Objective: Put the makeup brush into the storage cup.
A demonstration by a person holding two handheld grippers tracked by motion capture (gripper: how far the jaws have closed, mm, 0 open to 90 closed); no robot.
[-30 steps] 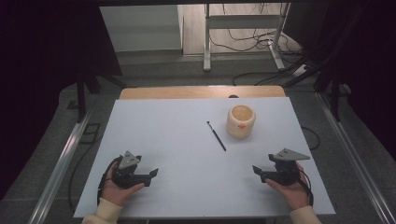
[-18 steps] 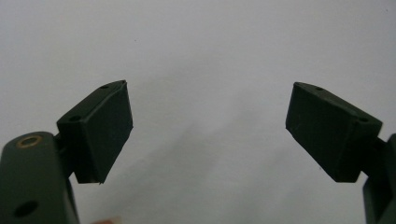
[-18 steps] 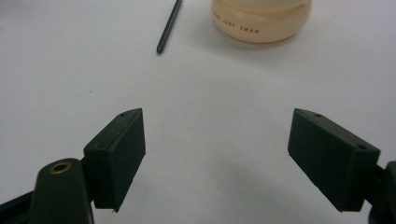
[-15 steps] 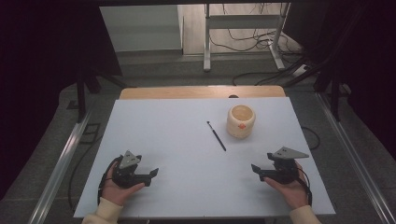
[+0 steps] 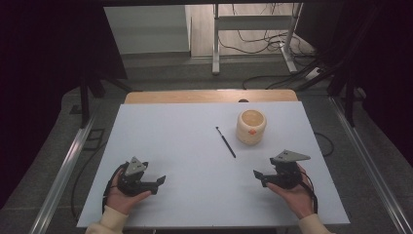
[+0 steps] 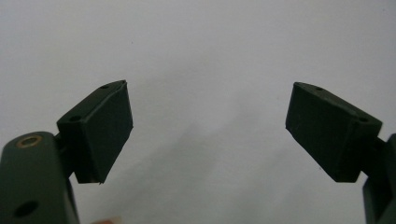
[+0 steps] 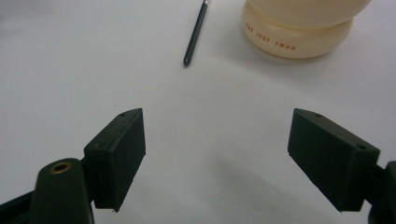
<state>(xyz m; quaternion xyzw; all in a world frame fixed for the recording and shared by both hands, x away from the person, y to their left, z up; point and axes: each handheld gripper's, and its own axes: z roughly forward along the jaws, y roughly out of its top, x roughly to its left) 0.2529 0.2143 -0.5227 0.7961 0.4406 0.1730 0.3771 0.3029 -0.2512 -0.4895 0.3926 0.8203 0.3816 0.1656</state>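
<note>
Two tongs rest near the worktop's (image 5: 195,126) six-o'clock edge, both spread apart and empty. Right tongs (image 7: 215,158) face the thin black brush (image 7: 195,35) at eleven o'clock and the cream pot (image 7: 299,28) at one, likely lining up an approach; left tongs (image 6: 205,130) wait idle.

White tabletop (image 5: 195,146). Cream round pot (image 5: 251,126) upright at far right. Thin black brush (image 5: 225,142) flat just left of pot, apart.
</note>
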